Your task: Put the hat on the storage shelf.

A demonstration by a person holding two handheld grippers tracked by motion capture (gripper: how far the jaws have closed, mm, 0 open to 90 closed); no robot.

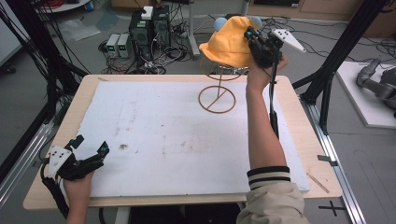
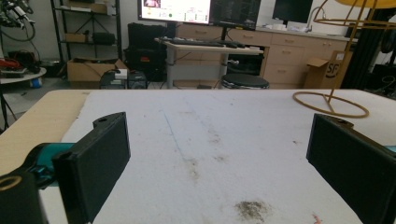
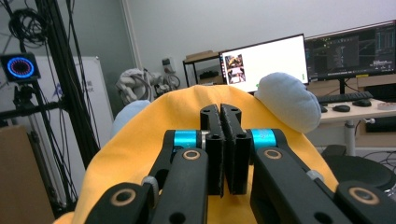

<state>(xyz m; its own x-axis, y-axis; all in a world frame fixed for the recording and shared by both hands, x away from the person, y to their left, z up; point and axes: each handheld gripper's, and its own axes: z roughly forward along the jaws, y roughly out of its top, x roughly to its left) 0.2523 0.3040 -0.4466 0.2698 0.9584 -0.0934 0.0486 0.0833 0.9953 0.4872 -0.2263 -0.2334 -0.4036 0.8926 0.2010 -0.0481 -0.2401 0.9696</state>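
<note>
At the upper centre of the high view, the yellow hat (image 1: 229, 41) sits on top of a gold wire stand (image 1: 217, 98), whose ring base rests on the white surface (image 1: 163, 135). The right gripper (image 1: 254, 39) has its jaws clenched tight at the hat's right side, apparently pinching its fabric. At lower left, the left gripper (image 1: 91, 147) rests with jaws released, wide apart over bare surface.
</note>
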